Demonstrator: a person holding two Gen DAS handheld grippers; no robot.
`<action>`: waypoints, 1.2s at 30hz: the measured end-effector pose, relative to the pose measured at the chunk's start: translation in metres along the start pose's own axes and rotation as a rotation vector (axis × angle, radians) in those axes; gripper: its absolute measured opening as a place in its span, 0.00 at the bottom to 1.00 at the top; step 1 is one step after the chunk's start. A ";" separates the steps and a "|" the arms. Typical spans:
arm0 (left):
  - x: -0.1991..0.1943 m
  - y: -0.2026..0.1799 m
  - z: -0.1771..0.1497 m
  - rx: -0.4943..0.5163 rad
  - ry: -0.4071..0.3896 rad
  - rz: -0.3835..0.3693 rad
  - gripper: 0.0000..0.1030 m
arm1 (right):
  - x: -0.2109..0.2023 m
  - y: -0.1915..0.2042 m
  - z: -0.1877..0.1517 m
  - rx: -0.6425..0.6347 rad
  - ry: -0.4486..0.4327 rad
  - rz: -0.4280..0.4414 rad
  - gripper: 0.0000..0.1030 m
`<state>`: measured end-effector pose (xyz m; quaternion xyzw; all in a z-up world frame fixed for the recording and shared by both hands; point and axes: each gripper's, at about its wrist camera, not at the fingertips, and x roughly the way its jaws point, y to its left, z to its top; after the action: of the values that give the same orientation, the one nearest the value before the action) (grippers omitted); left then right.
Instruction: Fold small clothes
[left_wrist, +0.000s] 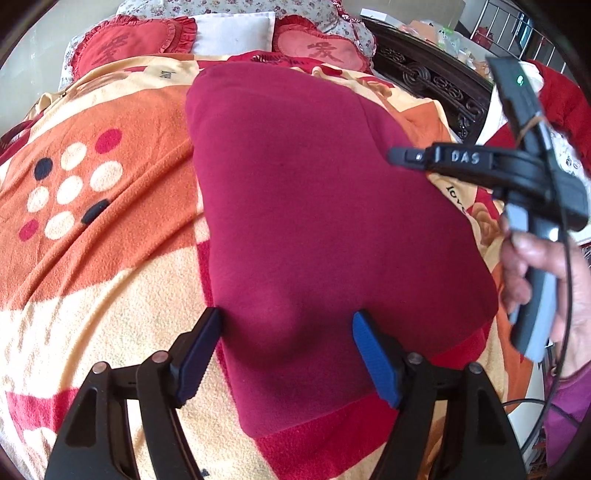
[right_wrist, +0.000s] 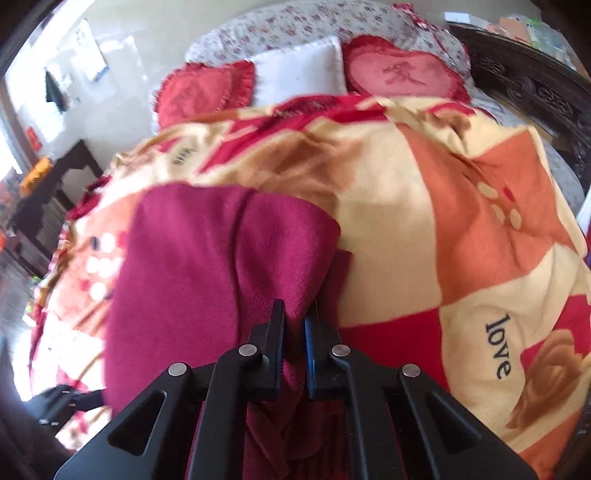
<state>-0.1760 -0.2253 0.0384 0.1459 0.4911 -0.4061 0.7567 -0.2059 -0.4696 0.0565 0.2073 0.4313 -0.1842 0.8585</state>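
A dark red fleece garment (left_wrist: 317, 221) lies spread on an orange, cream and red patterned blanket (left_wrist: 103, 258) on a bed. My left gripper (left_wrist: 286, 321) is open, its blue fingers straddling the garment's near edge just above it. In the left wrist view my right gripper (left_wrist: 399, 157) reaches over the garment's right edge, held by a hand. In the right wrist view my right gripper (right_wrist: 295, 314) is shut on a bunched fold of the garment (right_wrist: 221, 266), lifting that edge off the blanket (right_wrist: 461, 229).
Red heart cushions (left_wrist: 133, 44) and a white pillow (left_wrist: 232, 31) lie at the head of the bed. A dark carved wooden bed frame (left_wrist: 436, 85) runs along the right side. A dark side table (right_wrist: 62, 177) stands at the left.
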 end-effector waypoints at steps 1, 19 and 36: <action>0.000 0.000 0.000 -0.001 0.001 0.002 0.75 | 0.003 -0.006 -0.002 0.034 0.002 0.022 0.00; 0.006 0.004 -0.002 -0.041 0.026 0.008 0.77 | -0.015 0.008 -0.049 -0.016 0.026 0.039 0.04; -0.003 0.004 0.004 -0.059 0.019 0.013 0.77 | -0.036 0.027 -0.063 -0.120 -0.006 0.022 0.06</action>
<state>-0.1710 -0.2237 0.0422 0.1304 0.5093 -0.3851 0.7585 -0.2543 -0.4091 0.0578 0.1594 0.4368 -0.1491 0.8727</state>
